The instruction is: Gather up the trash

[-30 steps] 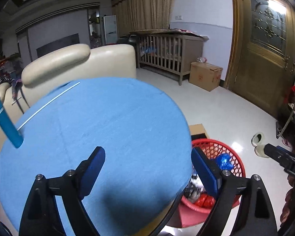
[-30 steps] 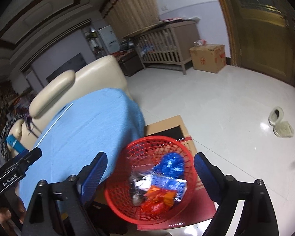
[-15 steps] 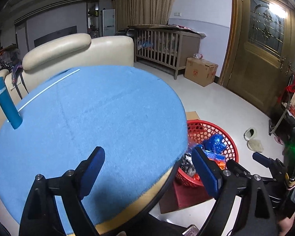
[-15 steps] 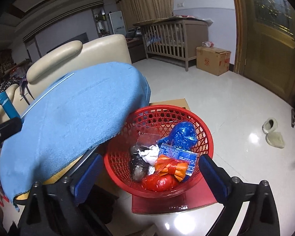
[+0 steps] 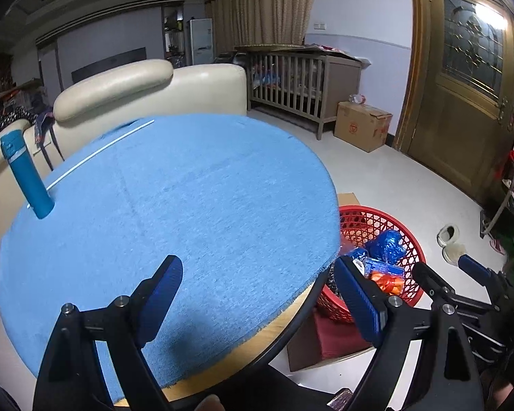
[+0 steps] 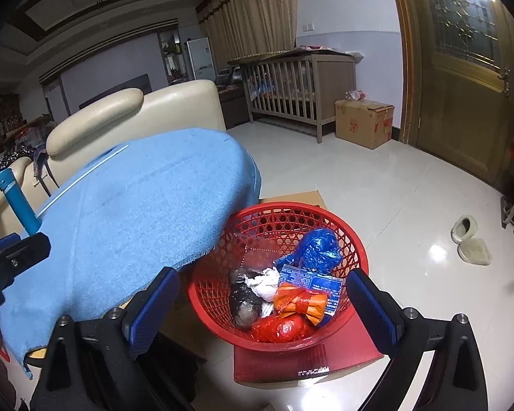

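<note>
The red basket (image 6: 284, 339) stands upright on a red box (image 6: 308, 363) on the floor, its round mouth facing up, just beside the round table (image 5: 174, 205) with its blue cloth. Inside lie a blue foil bag (image 6: 320, 248), an orange wrapper (image 6: 300, 303), a red bag (image 6: 281, 328) and a blue printed packet (image 6: 311, 282), its print too small to read. The right gripper (image 6: 264, 304) hangs over the basket; its jaws have just been opening and stand wide, holding nothing. The left gripper (image 5: 260, 294) gapes empty over the table's edge, the basket to its right.

Red mesh basket (image 6: 354, 239) beside table, holding blue wrapper (image 6: 320, 248), orange packet (image 6: 300, 303), red bag (image 6: 281, 328)
</note>
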### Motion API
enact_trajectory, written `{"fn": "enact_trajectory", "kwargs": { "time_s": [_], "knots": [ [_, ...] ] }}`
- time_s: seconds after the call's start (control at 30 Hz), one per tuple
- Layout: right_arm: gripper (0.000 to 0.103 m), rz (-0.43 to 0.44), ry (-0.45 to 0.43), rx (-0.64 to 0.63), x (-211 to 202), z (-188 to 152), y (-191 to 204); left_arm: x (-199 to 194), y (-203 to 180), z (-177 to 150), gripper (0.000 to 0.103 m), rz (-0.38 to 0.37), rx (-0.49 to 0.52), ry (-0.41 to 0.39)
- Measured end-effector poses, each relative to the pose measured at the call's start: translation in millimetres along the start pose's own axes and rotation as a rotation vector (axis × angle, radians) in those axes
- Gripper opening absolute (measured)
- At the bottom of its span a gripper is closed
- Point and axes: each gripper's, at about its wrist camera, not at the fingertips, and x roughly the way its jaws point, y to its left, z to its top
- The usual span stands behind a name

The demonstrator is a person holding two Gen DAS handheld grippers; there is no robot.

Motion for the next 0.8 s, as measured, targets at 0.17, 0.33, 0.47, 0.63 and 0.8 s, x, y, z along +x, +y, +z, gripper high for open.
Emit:
{"fn": "enact_trajectory", "kwargs": {
  "time_s": [0.17,0.33,0.47,0.63,0.8],
  "knots": [
    [0.099,-0.005,-0.004,-0.016,-2.2,-2.4,5.6,0.8,3.7,-1.6,0.09,-0.003,-0.018,0.012],
    [0.099,-0.003,-0.003,-0.037,-3.1,-5.6,12.8,-0.8,4.4,-3.1,0.09,-0.003,-0.017,0.005],
    [0.099,-0.004,-0.003,-0.042,-3.4,-6.9,14.0,0.0,4.5,-3.2,0.09,-0.005,-0.015,0.007],
    [0.099,-0.011,-0.005,-0.034,-4.0,-6.1,11.6,0.3,3.3,-3.9,0.09,-0.006,-0.012,0.006],
    [0.099,-0.016,-0.01,-0.034,-4.7,-6.1,11.2,0.4,1.4,-5.3,0.09,-0.012,0.001,0.005]
  ]
}}
